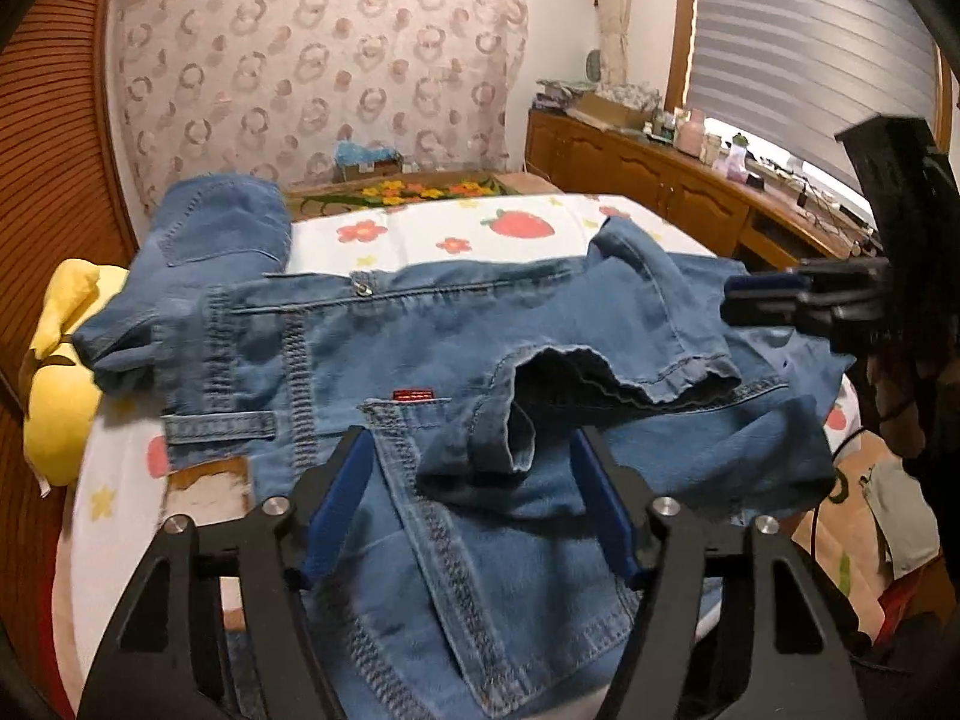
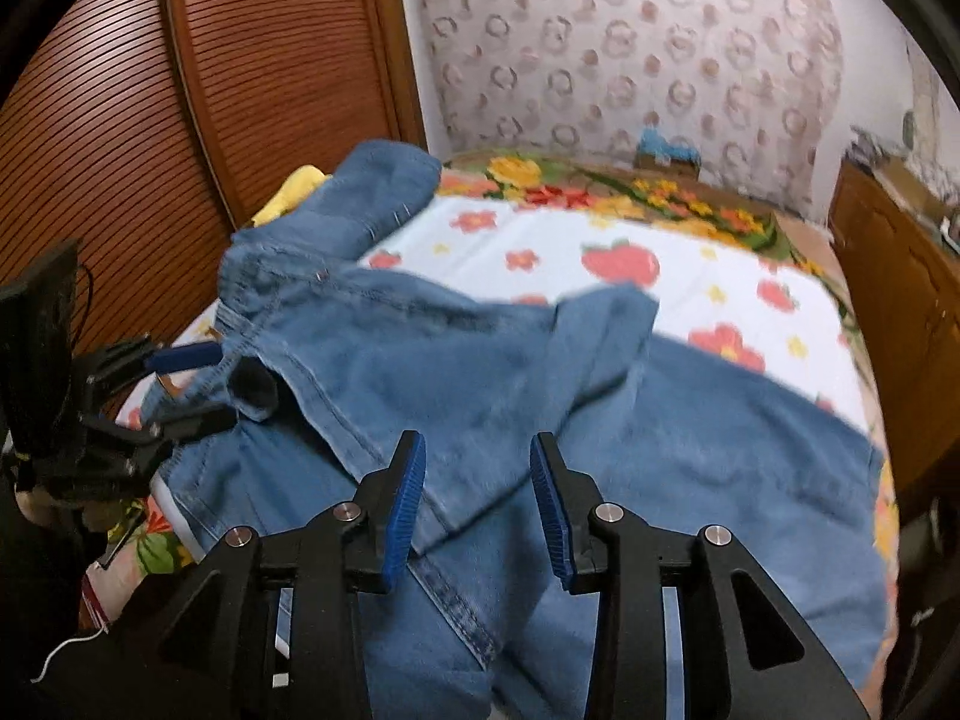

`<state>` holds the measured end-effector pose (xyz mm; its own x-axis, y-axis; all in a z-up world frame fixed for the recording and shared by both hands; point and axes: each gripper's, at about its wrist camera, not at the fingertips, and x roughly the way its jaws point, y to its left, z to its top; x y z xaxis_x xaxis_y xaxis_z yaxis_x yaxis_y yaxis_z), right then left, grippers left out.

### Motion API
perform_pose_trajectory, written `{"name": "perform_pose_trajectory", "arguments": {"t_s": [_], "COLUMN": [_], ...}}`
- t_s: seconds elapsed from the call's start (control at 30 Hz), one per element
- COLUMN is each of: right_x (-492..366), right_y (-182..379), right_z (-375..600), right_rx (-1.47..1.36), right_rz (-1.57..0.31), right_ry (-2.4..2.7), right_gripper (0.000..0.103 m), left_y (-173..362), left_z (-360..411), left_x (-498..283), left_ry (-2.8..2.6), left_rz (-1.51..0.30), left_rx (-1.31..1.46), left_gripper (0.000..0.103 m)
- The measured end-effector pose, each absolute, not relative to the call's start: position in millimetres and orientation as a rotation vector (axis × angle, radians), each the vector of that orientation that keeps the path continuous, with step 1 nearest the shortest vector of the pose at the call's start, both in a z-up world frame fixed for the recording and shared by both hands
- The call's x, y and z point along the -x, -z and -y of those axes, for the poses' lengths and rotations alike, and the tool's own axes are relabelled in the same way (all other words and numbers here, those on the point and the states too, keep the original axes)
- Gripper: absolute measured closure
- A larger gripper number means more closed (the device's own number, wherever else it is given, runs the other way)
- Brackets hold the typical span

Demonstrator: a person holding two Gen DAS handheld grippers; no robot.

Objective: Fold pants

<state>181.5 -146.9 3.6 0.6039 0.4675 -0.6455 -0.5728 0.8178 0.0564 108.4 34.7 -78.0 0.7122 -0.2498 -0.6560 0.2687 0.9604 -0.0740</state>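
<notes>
Blue denim pants (image 1: 420,348) lie rumpled on a bed with a white strawberry-print cover (image 1: 480,228); they also show in the right wrist view (image 2: 480,372). One leg hem (image 1: 576,372) is folded back over the middle. My left gripper (image 1: 471,450) is open, its blue-padded fingers just above the denim near the red tag (image 1: 413,396). My right gripper (image 2: 477,450) is open above the pants, holding nothing. It shows at the right edge of the left wrist view (image 1: 738,300). The left gripper shows at the left of the right wrist view (image 2: 198,384), by the waistband.
A yellow plush toy (image 1: 60,384) lies at the bed's left edge by a brown slatted wardrobe (image 2: 180,120). A wooden cabinet (image 1: 660,180) with clutter stands to the right under a window blind. A floral rug (image 2: 630,192) lies beyond the bed.
</notes>
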Motion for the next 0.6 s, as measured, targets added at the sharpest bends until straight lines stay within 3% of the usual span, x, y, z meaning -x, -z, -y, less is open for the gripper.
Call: {"name": "perform_pose_trajectory", "arguments": {"t_s": [0.37,0.53,0.6], "right_x": [-188.0,-203.0,-207.3], "right_y": [19.2,20.3,17.9], "right_z": [122.0,120.5,116.2], "right_rx": [0.109,0.032,0.027], "right_rz": [-0.795,-0.832,-0.829], "right_ry": [-0.636,-0.694,-0.713], "right_gripper": [0.064,0.064,0.065], "left_y": [96.1,96.5,95.8], "left_z": [-11.6,-11.6,-12.2], "left_x": [-134.8,-137.4,-136.0], "left_ry": [0.272,0.288,0.281], "left_rz": [-0.778,-0.766,-0.755], "left_rx": [-0.118,-0.108,-0.112], "left_gripper": [0.037,0.066,0.073]}}
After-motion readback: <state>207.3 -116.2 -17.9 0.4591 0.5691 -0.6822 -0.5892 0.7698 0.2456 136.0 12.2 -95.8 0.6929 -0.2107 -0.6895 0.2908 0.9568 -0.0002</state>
